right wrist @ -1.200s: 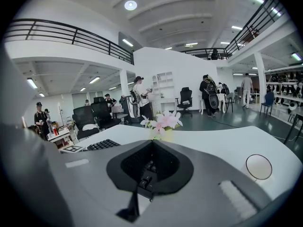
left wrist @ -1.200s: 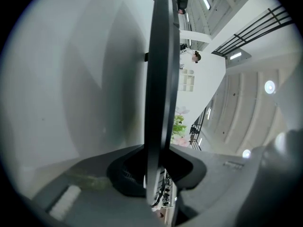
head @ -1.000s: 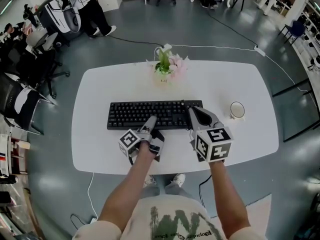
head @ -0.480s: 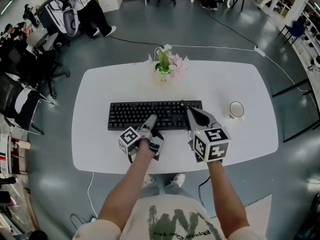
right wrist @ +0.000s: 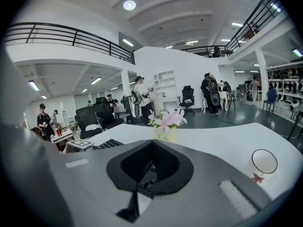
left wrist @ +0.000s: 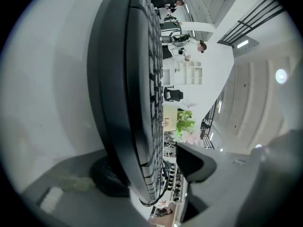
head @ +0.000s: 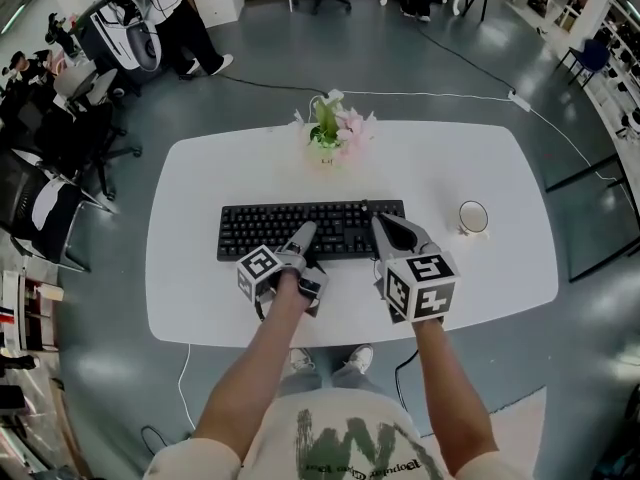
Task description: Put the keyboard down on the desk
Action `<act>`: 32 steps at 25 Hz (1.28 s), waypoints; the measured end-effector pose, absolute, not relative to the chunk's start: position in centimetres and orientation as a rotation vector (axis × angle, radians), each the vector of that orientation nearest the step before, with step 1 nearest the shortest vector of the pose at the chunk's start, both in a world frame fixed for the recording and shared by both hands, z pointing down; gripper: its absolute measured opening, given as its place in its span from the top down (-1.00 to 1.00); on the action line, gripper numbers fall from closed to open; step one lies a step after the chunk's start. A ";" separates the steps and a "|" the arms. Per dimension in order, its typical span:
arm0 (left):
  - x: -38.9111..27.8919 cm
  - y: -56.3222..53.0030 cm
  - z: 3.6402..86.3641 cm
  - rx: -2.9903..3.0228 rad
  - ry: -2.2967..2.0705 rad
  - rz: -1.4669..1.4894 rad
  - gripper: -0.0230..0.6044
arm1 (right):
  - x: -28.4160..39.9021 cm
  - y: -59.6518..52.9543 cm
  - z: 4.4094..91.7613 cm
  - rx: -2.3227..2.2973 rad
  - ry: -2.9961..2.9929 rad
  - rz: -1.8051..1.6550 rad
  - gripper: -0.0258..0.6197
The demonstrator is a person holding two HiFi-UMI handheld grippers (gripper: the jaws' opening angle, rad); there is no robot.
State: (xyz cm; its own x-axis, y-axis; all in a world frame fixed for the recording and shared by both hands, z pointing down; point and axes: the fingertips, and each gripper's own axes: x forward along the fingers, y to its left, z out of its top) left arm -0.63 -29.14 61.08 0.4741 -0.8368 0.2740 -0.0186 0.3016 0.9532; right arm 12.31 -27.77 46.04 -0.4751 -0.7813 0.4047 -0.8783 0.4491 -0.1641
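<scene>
We see keyboard (head: pixel 300 226) lying flat, long axis along table's (head: pixel 480 168) near edge, front rim partly hidden behind claws, left claw (head: pixel 303 235) just opening astride it, upper pad clear of keys, right claw (head: pixel 384 226) closed.

A glossy grey-green floor (head: pixel 300 58) spreads around the white rounded desk (head: pixel 190 298); black office chairs (head: pixel 70 143) crowd the left side, and a blue chair (head: pixel 592 58) stands at the far right; a thin white cable (head: pixel 450 94) trails across the floor; white walls carry a black-railed mezzanine (right wrist: pixel 61 34); round ceiling lamps (right wrist: pixel 129 4) glow above a white open shelf unit (right wrist: pixel 166 86).
</scene>
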 end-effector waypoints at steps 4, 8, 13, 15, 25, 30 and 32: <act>-0.6 -29.1 60.8 1.094 -0.943 -0.645 -0.02 | 12.3 -27.5 46.0 1.430 -2.430 0.515 0.92; -0.8 -29.4 61.2 1.043 -0.961 -0.623 -0.07 | 12.6 -27.5 46.3 1.444 -2.426 0.529 0.92; -0.6 -29.3 61.1 0.989 -0.958 -0.596 -0.13 | 13.0 -27.2 46.3 1.457 -2.421 0.539 0.92; -0.6 -29.4 60.9 0.971 -0.957 -0.583 -0.19 | 12.9 -27.3 46.3 1.457 -2.418 0.539 0.92; 0.0 -28.8 61.1 0.911 -0.949 -0.509 -0.39 | 12.9 -26.9 46.7 1.451 -2.419 0.543 0.92; -0.2 -28.3 61.2 0.900 -0.938 -0.507 -0.40 | 12.6 -26.8 46.8 1.447 -2.422 0.545 0.92; -0.1 -28.0 61.2 0.901 -0.934 -0.503 -0.40 | 12.5 -26.8 46.9 1.446 -2.422 0.552 0.92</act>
